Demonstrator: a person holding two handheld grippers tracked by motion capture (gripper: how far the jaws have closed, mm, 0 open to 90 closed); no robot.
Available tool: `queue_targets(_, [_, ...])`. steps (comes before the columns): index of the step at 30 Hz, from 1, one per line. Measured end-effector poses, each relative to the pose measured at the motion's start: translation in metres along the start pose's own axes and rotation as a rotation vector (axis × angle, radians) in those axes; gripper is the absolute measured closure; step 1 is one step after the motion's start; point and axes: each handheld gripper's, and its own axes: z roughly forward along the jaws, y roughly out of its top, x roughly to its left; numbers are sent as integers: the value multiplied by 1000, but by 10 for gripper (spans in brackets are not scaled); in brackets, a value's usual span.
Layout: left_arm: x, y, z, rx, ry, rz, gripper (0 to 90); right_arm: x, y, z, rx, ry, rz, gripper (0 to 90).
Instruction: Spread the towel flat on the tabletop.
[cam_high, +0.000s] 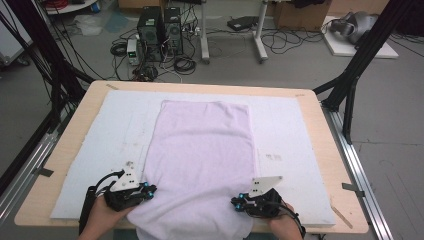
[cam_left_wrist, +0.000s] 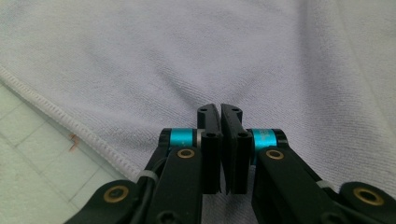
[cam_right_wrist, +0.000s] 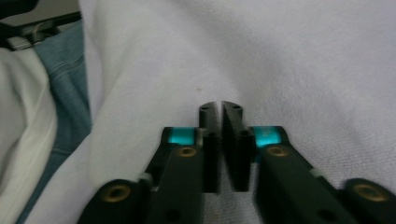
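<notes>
1. Towel (cam_high: 202, 150): pale lilac, it lies flat and lengthwise on the white mat (cam_high: 300, 130) that covers the wooden table (cam_high: 327, 150). Its far edge is straight, and its near end hangs a little over the table's front edge, between my two hands.
2. My left gripper (cam_high: 148, 190) is at the near left corner of the towel, low on the cloth. In the left gripper view the two black jaws stand together with only a thin slit between them, so I read it as closed. The towel (cam_left_wrist: 187, 56) is just beyond the tips. I cannot tell if a fold of cloth is pinched between the pads.
3. In the same view the stitched hem (cam_left_wrist: 65, 120) of the towel runs diagonally at the left, and the mat (cam_left_wrist: 32, 168) shows beside it.
4. My right gripper (cam_high: 238, 202) is at the near right corner, also low on the cloth. In the right gripper view its jaws are also pressed together. The towel (cam_right_wrist: 280, 56) lies under and in front of them. Whether it holds any cloth, I cannot tell.
5. At the left of the right gripper view I see blue trousers (cam_right_wrist: 70, 84) below the hanging edge of the towel.
6. The two grippers are well apart, one at each side of the near end.
</notes>
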Motion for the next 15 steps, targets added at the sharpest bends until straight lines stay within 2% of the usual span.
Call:
queue_targets(2, [-1, 0, -2, 0, 9, 2, 875, 0, 1, -1, 6, 4, -19, 884])
queue_targets(5, [-3, -2, -6, -10, 22, -1, 878, 4, -1, -5, 9, 16, -22, 887])
queue_targets(9, [-8, -3, -14, -17, 35, 3, 878, 12, -4, -18, 1, 24, -31, 887])
queue_targets(12, [-14, -2, -20, -18, 14, 16, 866, 19, -2, -30, -10, 22, -52, 885])
queue_targets(13, [-15, -2, -21, -19, 2, 13, 830, 20, -2, -34, -25, 19, -50, 877])
queue_targets(15, [-16, -1, -23, -15, 11, 14, 652, 18, 0, -40, -42, 16, -48, 832])
